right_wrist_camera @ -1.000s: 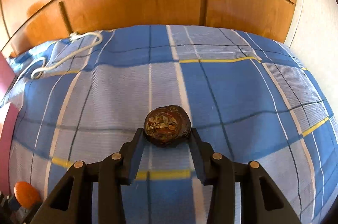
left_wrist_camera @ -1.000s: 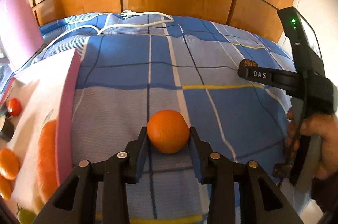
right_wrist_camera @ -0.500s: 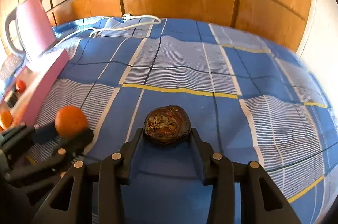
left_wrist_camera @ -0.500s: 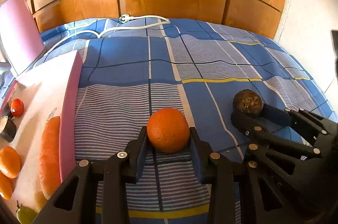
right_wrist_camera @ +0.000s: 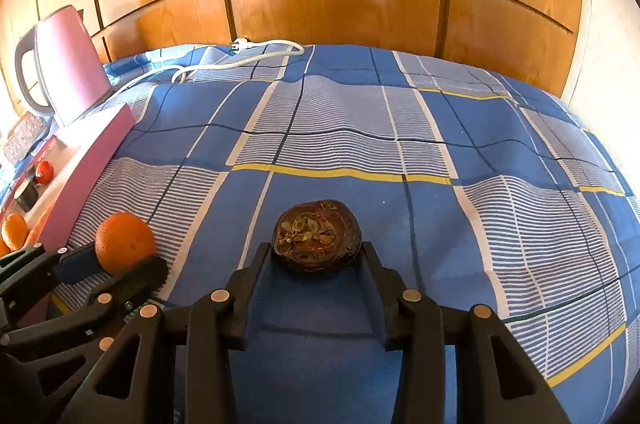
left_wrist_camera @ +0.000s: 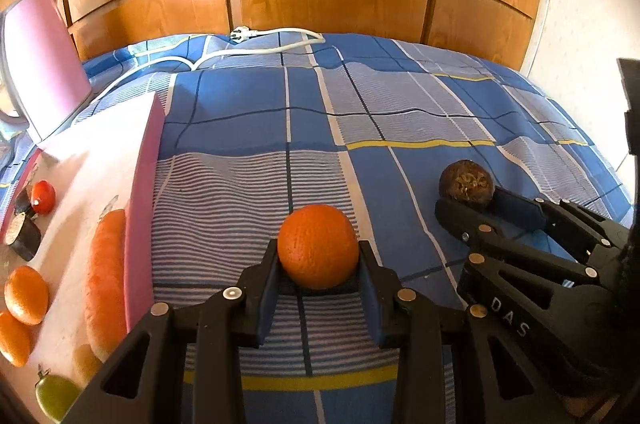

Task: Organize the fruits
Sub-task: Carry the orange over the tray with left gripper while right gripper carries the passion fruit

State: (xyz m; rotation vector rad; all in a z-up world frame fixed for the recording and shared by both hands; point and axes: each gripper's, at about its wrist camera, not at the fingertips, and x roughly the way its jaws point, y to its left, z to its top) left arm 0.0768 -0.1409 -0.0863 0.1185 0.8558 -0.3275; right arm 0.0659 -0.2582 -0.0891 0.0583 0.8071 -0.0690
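Above the blue plaid bedcover (left_wrist_camera: 248, 128), the left hand-held gripper (left_wrist_camera: 318, 258) points forward with its two black fingers closed against the sides of a round orange fruit (left_wrist_camera: 318, 251). Just to its right, the right hand-held gripper (right_wrist_camera: 317, 251) is level with it and clamps a dark brown, wrinkled round fruit (right_wrist_camera: 317, 237) between its fingers. Both fruits sit at the fingertips, over the cover; whether they touch it cannot be told.

To the left lies a pink-edged white tray (left_wrist_camera: 138, 200) holding a long orange carrot (left_wrist_camera: 105, 280), two small orange fruits (left_wrist_camera: 26, 294), a red tomato (left_wrist_camera: 43, 197), a green fruit (left_wrist_camera: 56, 394) and a dark cut piece (left_wrist_camera: 24, 238). A pink electric kettle (right_wrist_camera: 70, 64) stands behind the tray, and a white power cable with plug (right_wrist_camera: 240, 58) runs along the far edge of the bed before brown wooden panelled doors (right_wrist_camera: 340, 8).

Only the left wrist view shows the green fruit and the carrot at full length; only the right wrist view shows the kettle's grey handle (right_wrist_camera: 25, 74).
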